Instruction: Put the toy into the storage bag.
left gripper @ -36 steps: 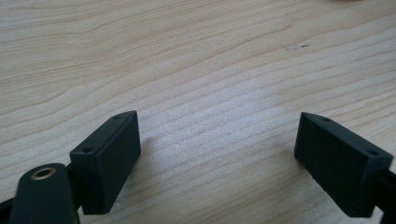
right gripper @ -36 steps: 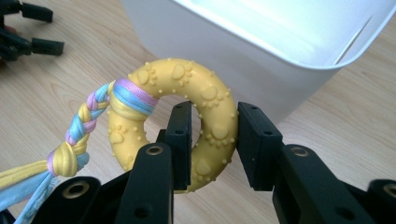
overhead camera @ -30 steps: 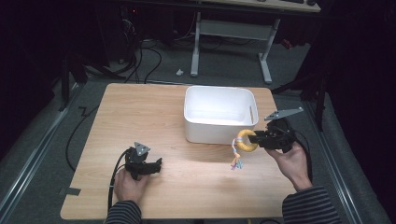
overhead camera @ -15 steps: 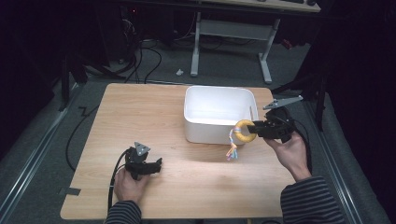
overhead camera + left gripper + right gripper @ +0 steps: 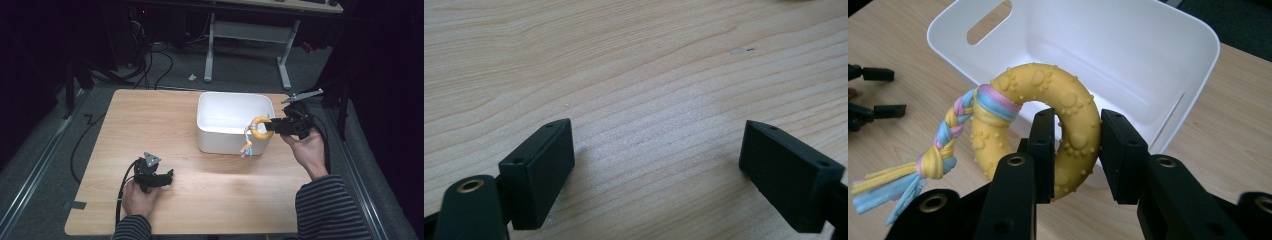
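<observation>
Pinching the yellow ring toy between them, your right gripper has its jaws pressed on the ring's band from both sides, one pad inside the hole and one on the outer edge. The ring is studded with small bumps and paw prints, and it stands nearly upright between the jaws. From its far side, away from the jaws, a braided tassel of pink, blue and yellow strands is tied on and hangs down loose, ending in a knot and frayed tips. Just beyond the jaws lies the white bin, open at the top, with a slot handle in its far wall; the ring is held at the bin's near rim, partly over the edge. In the high view your right gripper sits at the bin's right-hand side, with the ring against the bin's front corner and the tassel dangling down the outside of the bin's wall.

Your left gripper has its jaws spread wide with nothing between them, just bare wood grain of the surface. In the high view it rests low on the surface, well apart from the bin and the toy, held in your left hand.
</observation>
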Tool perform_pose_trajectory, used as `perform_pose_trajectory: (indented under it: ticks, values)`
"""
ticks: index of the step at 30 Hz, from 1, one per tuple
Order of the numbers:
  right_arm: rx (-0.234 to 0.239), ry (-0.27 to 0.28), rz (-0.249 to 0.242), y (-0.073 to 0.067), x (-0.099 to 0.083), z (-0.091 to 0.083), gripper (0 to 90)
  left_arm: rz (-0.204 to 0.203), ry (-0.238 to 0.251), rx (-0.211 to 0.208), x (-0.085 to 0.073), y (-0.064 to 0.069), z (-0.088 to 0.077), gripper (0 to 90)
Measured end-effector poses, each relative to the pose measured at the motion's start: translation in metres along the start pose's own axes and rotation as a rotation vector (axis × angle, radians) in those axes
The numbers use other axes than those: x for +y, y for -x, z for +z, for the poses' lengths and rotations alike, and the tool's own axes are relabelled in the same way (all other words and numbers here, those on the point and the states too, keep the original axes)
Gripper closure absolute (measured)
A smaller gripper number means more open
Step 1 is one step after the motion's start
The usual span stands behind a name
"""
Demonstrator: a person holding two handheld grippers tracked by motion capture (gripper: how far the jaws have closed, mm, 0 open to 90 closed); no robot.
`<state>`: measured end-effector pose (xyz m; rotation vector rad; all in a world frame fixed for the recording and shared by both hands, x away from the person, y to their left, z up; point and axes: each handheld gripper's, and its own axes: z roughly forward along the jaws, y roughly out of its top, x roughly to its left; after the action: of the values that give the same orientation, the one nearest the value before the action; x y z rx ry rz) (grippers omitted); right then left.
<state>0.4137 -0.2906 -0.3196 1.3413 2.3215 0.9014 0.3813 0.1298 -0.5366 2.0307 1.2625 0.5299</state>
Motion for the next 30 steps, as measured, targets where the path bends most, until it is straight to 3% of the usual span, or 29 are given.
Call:
perform_pose_trajectory:
  ticks: [12, 30]
  values:
    - [-0.011, 0.016, 0.054, 0.011, 0.012, 0.004, 69.1, 0.000, 0.000, 0.000, 0.000, 0.000, 0.000, 14.6]
    - [-0.058, 0.025, 0.155, 0.026, 0.023, 0.026, 69.1, 0.000, 0.000, 0.000, 0.000, 0.000, 0.000, 14.6]
